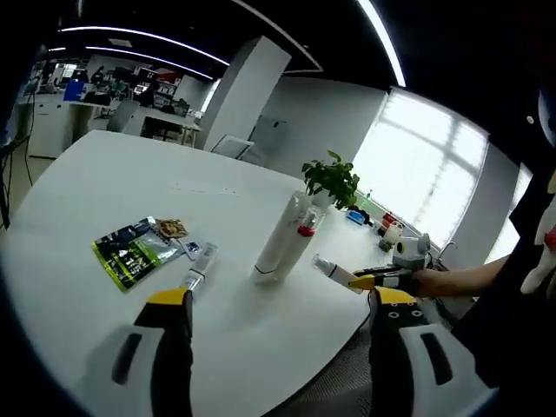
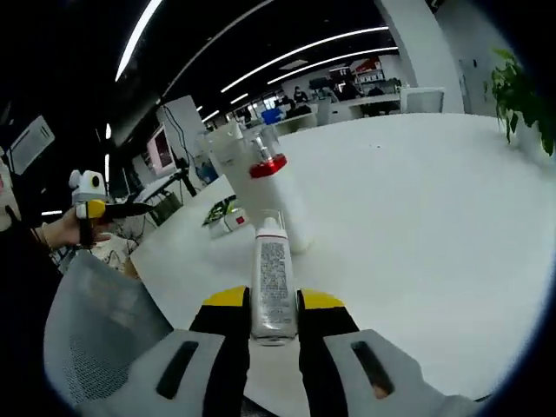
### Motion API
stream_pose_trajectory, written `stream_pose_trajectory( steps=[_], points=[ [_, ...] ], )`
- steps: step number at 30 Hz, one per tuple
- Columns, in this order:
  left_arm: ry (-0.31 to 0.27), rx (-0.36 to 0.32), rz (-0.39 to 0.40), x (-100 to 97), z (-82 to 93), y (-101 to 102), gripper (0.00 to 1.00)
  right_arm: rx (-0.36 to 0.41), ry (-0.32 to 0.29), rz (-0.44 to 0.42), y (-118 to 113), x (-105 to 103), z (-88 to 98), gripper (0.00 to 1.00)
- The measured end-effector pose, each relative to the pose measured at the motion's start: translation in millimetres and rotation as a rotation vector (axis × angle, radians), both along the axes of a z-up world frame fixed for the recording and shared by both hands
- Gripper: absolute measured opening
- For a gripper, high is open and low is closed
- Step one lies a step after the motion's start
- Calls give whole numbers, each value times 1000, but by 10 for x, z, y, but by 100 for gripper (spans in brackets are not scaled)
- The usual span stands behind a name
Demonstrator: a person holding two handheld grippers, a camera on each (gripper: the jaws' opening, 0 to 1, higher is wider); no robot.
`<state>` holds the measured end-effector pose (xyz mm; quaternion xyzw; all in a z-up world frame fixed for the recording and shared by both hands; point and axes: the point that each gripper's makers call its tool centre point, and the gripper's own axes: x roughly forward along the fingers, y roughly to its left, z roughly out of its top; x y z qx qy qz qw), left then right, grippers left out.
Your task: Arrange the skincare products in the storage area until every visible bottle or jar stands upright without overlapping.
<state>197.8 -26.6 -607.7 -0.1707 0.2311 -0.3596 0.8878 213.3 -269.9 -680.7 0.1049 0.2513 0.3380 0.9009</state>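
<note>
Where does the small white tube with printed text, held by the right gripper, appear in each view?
Left gripper view: small white tube lies right of centre, clamped in the right gripper.
Right gripper view: bottom centre, between the jaws.
Shared landmark: tall white bottle with red collar.

My left gripper [image 1: 282, 304] hangs wide open over the white table [image 1: 104, 191]. Ahead there's a tall white bottle [image 1: 282, 239], a small tube [image 1: 196, 271] beside a green sachet [image 1: 135, 252], and the other gripper [image 1: 382, 280] gripping a small bottle [image 1: 334, 272].
</note>
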Motion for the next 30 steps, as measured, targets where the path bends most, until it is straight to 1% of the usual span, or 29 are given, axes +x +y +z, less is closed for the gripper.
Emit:
stream_pose_trajectory(
  steps=[2,3,4,6,8,9,11,12,14,16,17,18,19,20,22,23,24,25,28,30],
  points=[
    [1,-16,-7,-4,29,-26,75,42,-16,22,140,-39,145,20],
    [3,-31,-14,-4,50,-46,75,74,-31,34,233,-53,247,20],
    [6,-43,-22,-8,68,-68,75,90,-44,49,295,-65,313,20],
    [6,-71,-32,-5,117,-115,75,151,-66,73,459,-73,483,20],
    [9,-100,-49,-7,179,-182,74,201,-81,106,612,-86,608,20],
    [6,-114,-54,1,211,-205,73,241,-83,127,735,-85,690,20],
    [1,-149,-71,10,294,-268,72,273,-91,159,883,-91,772,20],
    [-3,-172,-78,19,352,-300,71,291,-98,180,1001,-100,834,20],
    [-18,-197,-81,35,446,-335,71,320,-107,213,1171,-125,919,20],
    [-25,-225,-81,37,534,-359,70,339,-113,223,1271,-118,968,20],
    [-28,-239,-80,40,572,-365,69,360,-112,230,1309,-120,995,20],
    [-32,-260,-79,44,619,-366,69,398,-110,234,1358,-119,1040,20],
    [-32,-265,-79,46,631,-366,68,410,-110,237,1373,-121,1056,20],
    [-37,-277,-83,59,670,-365,68,443,-109,239,1460,-115,1100,20],
    [-45,-279,-99,95,706,-368,67,486,-105,246,1529,-117,1155,20],
    [-46,-278,-101,103,711,-368,66,493,-105,245,1541,-115,1166,20],
    [-46,-276,-104,126,727,-366,65,543,-102,259,1605,-128,1245,20],
    [-52,-280,-110,149,767,-366,64,556,-102,264,1623,-135,1270,20],
    [-76,-324,-128,191,936,-384,59,615,-109,280,1717,-161,1411,20],
    [-83,-338,-132,202,1008,-402,57,648,-109,290,1761,-178,1472,20]
  ],
)
